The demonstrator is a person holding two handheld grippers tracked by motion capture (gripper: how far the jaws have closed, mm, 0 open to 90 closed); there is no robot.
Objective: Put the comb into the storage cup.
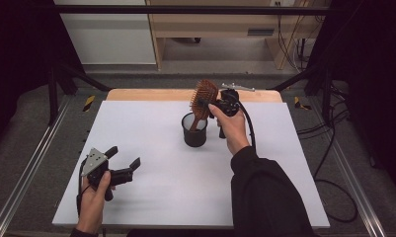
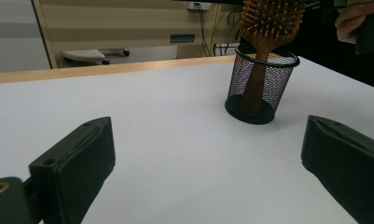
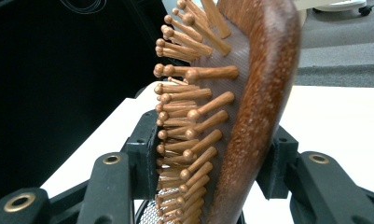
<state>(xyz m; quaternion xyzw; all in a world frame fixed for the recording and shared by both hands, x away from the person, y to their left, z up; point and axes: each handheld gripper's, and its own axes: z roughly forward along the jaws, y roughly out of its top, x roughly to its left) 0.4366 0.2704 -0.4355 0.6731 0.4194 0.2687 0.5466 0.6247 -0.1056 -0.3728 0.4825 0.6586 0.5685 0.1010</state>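
A wooden paddle hairbrush (image 1: 204,98) stands tilted with its handle down inside a black mesh cup (image 1: 194,131) near the middle back of the white table (image 1: 151,197). My right gripper (image 1: 211,104) is shut on the brush head, one jaw against the bristles and one against the wooden back (image 3: 264,102). The right gripper view has the cup's rim (image 3: 147,215) just below the brush. My left gripper (image 1: 124,157) rests low at the front left, open with nothing in it. From the left gripper view the cup (image 2: 259,88) and brush (image 2: 271,18) stand well ahead of its spread jaws.
A wooden strip (image 1: 151,94) edges the table's far side. Metal rails (image 1: 32,163) run along both sides, and black cables (image 1: 334,148) lie on the floor at the right. A pale wooden cabinet (image 1: 220,24) stands behind.
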